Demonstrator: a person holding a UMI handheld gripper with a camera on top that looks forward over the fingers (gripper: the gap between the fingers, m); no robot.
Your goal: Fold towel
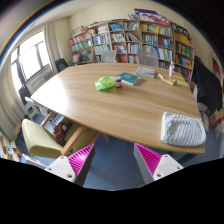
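A grey-white towel (182, 128) lies bunched in a rough fold near the right end of the wooden table (110, 100), close to its near edge. My gripper (113, 160) is held away from the table, over the blue-grey floor, well short of and left of the towel. Its fingers, with pink pads (80, 157), stand wide apart with nothing between them.
A green cloth-like object (105, 83), a teal book (130, 78) and small items lie at the table's far side. A yellow-green chair (42, 140) stands at the near left. Bookshelves (130, 42) line the back wall, with windows (32, 55) at left. A dark chair (207, 85) stands at right.
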